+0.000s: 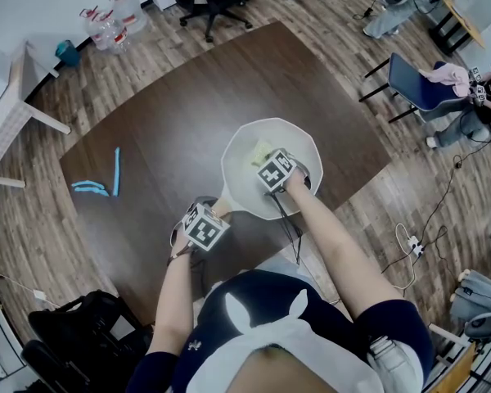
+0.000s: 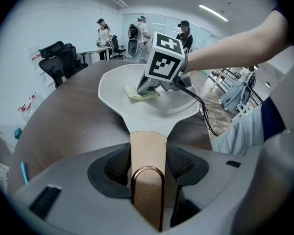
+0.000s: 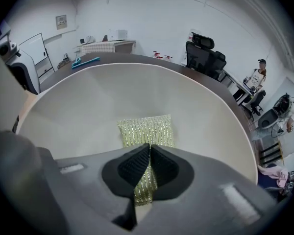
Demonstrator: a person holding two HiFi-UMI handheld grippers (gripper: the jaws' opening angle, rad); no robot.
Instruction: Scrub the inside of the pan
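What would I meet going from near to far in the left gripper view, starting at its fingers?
The wooden handle → white pan → yellow-green scrub pad → black office chair → standing people.

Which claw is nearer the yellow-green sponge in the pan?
Right. The right claw is shut on the sponge inside the pan; the left claw grips the pan's wooden handle, outside the bowl, away from the sponge.

White shallow pan [image 1: 295, 142] with 1 wooden handle [image 2: 148, 146] sits level; the yellow-green glittery scrub pad [image 3: 146, 129] in my right gripper [image 3: 150, 148] lies flat inside.
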